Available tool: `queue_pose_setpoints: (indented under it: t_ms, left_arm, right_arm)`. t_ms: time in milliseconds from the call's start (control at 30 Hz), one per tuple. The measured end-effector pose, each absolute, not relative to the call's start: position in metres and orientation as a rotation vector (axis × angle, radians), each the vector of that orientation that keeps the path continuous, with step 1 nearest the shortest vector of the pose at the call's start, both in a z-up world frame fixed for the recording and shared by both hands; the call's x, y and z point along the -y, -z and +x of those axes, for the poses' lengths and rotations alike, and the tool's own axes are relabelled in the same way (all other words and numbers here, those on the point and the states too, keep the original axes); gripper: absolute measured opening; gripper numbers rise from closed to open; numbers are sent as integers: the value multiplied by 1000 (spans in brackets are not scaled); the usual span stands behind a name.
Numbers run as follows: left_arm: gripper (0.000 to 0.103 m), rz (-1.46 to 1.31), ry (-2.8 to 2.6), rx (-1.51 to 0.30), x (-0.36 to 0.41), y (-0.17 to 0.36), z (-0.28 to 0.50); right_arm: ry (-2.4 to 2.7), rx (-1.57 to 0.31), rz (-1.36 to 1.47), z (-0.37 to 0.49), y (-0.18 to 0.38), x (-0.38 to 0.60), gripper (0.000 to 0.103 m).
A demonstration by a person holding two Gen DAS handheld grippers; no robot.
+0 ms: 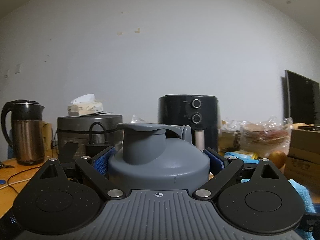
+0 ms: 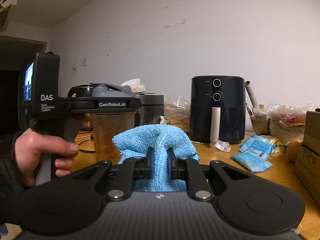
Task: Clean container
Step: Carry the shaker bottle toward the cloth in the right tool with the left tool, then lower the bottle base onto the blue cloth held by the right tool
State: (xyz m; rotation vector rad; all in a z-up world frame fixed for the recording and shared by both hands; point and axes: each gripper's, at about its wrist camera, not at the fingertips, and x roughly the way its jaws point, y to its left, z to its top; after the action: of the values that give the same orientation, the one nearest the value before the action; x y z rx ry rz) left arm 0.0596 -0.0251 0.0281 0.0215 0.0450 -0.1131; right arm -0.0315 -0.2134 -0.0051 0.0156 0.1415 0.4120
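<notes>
At the near left of the wooden table (image 2: pixel 220 156), the left gripper (image 1: pixel 159 156) clasps the grey plastic lid (image 1: pixel 158 160) of a translucent shaker container (image 2: pixel 114 134): its blue pads (image 1: pixel 103 161) press against either side of the lid's wide collar, the jaws spread just as far as that collar and no farther. Seen from the right wrist view, the container stands upright with the left gripper (image 2: pixel 112 104) ringing its top; whether its base rests on the table or hangs just above it cannot be told, since the cloth hides the foot. The container's clear wall carries a brownish, cloudy film over most of its visible height, so by this evidence the cleaning is not complete. The lid sits on, its flip cap (image 1: pixel 144 129) down.

Just right of the container, and nearer the camera, the right gripper (image 2: pixel 159 163) has its jaws drawn almost together on a pinched fold of a light-blue microfibre cloth (image 2: pixel 154 138); the cloth's bunched upper part bulges beside the container's lower wall, close to it, though contact is not clear.

Judgement: holding and wiping tools are both in place, the outer wall remains soiled, and any inner residue would need the lid off. Farther back stand a black air fryer (image 2: pixel 218 108) and a dark rice cooker (image 1: pixel 90 128).
</notes>
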Motion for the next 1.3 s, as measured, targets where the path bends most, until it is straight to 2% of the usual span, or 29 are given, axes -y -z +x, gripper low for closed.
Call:
queue_pose_setpoints:
  t_ms: [633,1300]
  left_arm:
    - [95,-26,365,-60,2,-28,71]
    - [95,47,609,-10,-3,-21,85]
  right_arm:
    - [-460,-129,-8,-39,-5,199,8]
    - [-457,-150,32,-34,0,210,8]
